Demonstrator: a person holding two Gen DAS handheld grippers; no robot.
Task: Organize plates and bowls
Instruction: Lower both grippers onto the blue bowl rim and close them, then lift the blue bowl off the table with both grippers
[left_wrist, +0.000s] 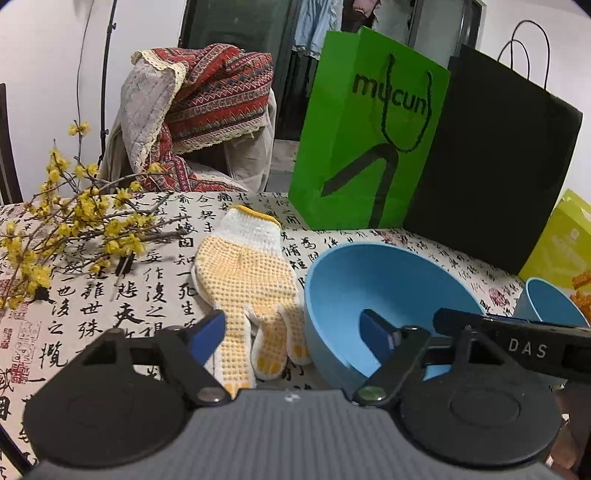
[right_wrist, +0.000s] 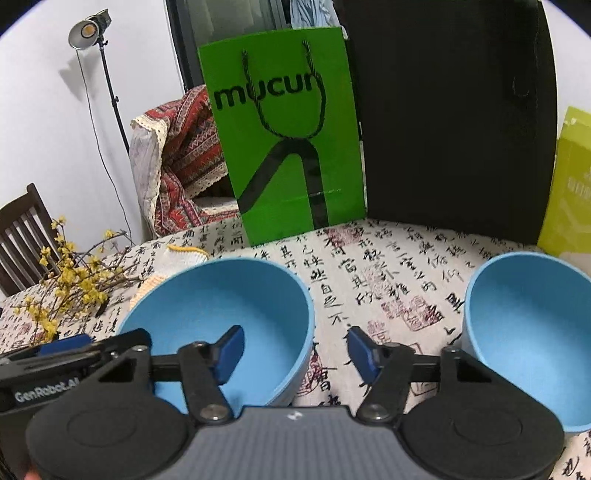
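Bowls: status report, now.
Both grippers, left gripper and right gripper, open, straddling near blue bowl's opposite rims. Second bowl untouched. Glove beside it.

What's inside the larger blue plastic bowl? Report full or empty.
Empty: the larger blue plastic bowl shows only bare blue interior, apart from gripper fingers straddling its rim.

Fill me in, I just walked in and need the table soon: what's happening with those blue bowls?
A person is working two handheld claws over the near blue bowl. The left claw straddles its left wall, one finger inside, one outside above a dotted work glove. The right claw straddles its right wall the same way. Neither claw's pads press the rim yet. A second blue bowl sits apart to the right, untouched, so no stacking has happened.
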